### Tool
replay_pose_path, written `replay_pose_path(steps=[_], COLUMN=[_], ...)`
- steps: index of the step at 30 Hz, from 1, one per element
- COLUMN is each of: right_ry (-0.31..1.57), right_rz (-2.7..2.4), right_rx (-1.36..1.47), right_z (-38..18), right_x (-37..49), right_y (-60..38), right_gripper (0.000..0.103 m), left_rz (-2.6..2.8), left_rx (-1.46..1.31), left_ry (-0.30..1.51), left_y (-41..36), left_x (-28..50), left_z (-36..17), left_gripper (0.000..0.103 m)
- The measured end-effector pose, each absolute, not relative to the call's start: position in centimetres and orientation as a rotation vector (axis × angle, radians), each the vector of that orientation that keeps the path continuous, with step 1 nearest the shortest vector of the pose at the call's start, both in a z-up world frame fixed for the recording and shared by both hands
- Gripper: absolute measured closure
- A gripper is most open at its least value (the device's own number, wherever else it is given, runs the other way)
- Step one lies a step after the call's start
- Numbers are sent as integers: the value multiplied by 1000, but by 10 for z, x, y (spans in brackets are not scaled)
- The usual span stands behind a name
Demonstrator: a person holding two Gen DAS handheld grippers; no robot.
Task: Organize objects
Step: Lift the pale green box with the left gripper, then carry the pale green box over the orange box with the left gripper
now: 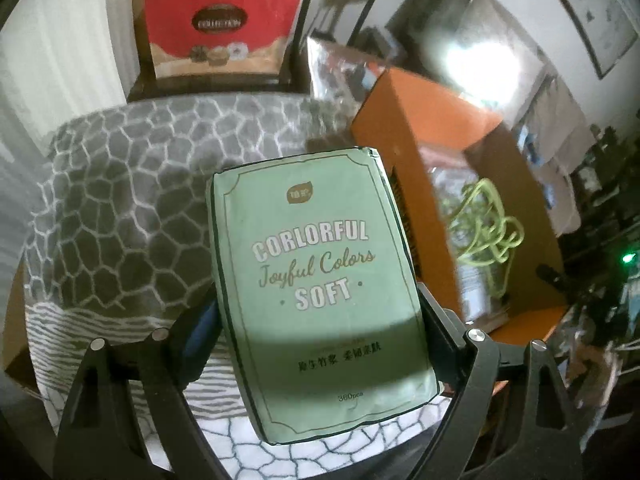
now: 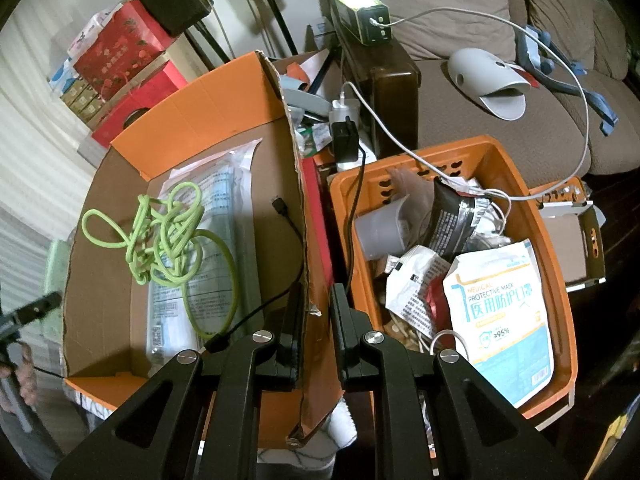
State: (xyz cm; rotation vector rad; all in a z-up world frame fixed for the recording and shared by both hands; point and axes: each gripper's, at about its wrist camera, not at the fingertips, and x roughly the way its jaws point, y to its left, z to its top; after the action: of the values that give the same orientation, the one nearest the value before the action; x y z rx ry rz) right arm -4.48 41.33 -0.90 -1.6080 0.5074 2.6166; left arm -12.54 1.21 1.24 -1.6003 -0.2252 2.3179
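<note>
Above a grey blanket with a white cracked-stone pattern [image 1: 132, 200], the left gripper [image 1: 320, 344] holds a pale green soft pack of tissues printed "CORLORFUL Joyful Colors SOFT" [image 1: 320, 280] between its widely spread black fingers [image 1: 436, 320], which flank the pack's long sides; whether the pads press on it is hard to tell. The pack sits tilted, its top end leaning toward an orange cardboard box [image 1: 404, 104] just to its right. In the right wrist view, the right gripper [image 2: 316, 320] is pinched nearly shut on the torn cardboard wall [image 2: 296, 184] of that same open box, one finger inside, one outside. Inside the box lie a tangled lime-green cord [image 2: 168, 236], clear plastic packets of masks [image 2: 208, 248] and a black cable with a plug end [image 2: 280, 208]. Just beside it stands an orange plastic basket [image 2: 540, 216] crowded with a white-and-blue medical mask bag [image 2: 504, 312], a black foil pouch [image 2: 452, 216] and a grey cup [image 2: 380, 232].
</note>
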Motion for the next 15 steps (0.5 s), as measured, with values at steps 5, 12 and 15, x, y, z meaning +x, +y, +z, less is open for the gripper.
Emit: replay_pose_path(steps=[5,12,15], right_ry=[521,521,555], right_rz=[2617,2622,2626], right_rx=[-1607,-1604,-1609], right_z=[-9,-7,-7], right_x=[-46,-49,-49], right_y=[413,415,419], right_gripper=[90,92,92], left_rz=[2326,2262,2233], left_rx=[-1509,-1424,-1402], left_ry=[-219,-155,-106], left_y=[15,50,74], left_x=[-124,-117,-112], left_z=[49,86,95], left_gripper=[16,16,16])
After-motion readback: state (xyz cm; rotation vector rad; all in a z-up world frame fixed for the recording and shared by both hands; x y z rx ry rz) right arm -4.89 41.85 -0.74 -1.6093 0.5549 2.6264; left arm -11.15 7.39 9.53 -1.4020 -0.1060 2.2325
